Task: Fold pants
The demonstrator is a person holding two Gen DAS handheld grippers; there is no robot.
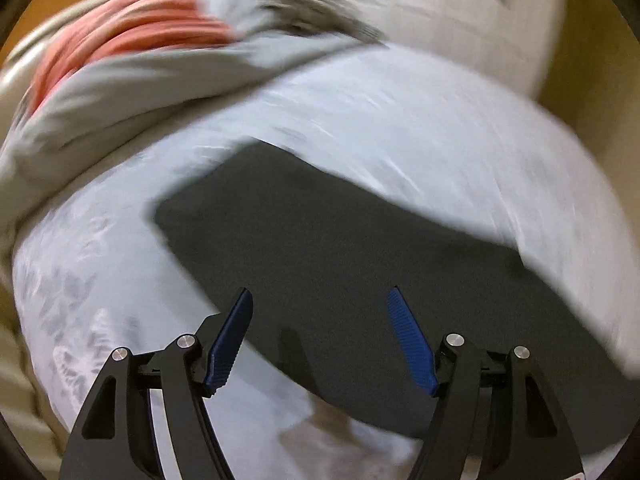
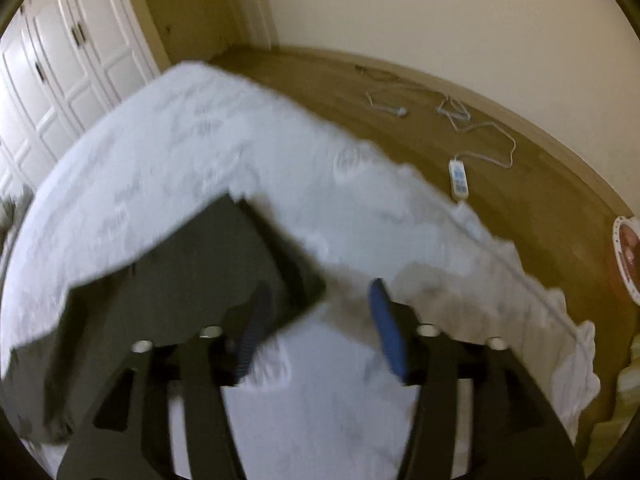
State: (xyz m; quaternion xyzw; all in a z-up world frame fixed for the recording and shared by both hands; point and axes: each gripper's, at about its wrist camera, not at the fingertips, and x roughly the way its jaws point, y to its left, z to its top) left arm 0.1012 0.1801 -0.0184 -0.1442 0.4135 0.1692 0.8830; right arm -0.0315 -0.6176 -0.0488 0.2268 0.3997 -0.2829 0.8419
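Dark grey pants (image 1: 340, 232) lie flat on a bed with a white patterned sheet (image 1: 420, 128). My left gripper (image 1: 320, 296) is open and empty, hovering just above the near edge of the pants. In the right wrist view the pants (image 2: 176, 276) lie at the left, with one corner (image 2: 304, 288) pointing toward my fingers. My right gripper (image 2: 320, 292) is open and empty above the sheet (image 2: 200, 144), its left finger over that corner. Both views are motion-blurred.
A rumpled grey and coral blanket (image 1: 132, 52) is heaped at the far left of the bed. White wardrobe doors (image 2: 60, 60) stand beyond the bed. A white cable with a controller (image 2: 459, 178) lies on the wooden floor to the right.
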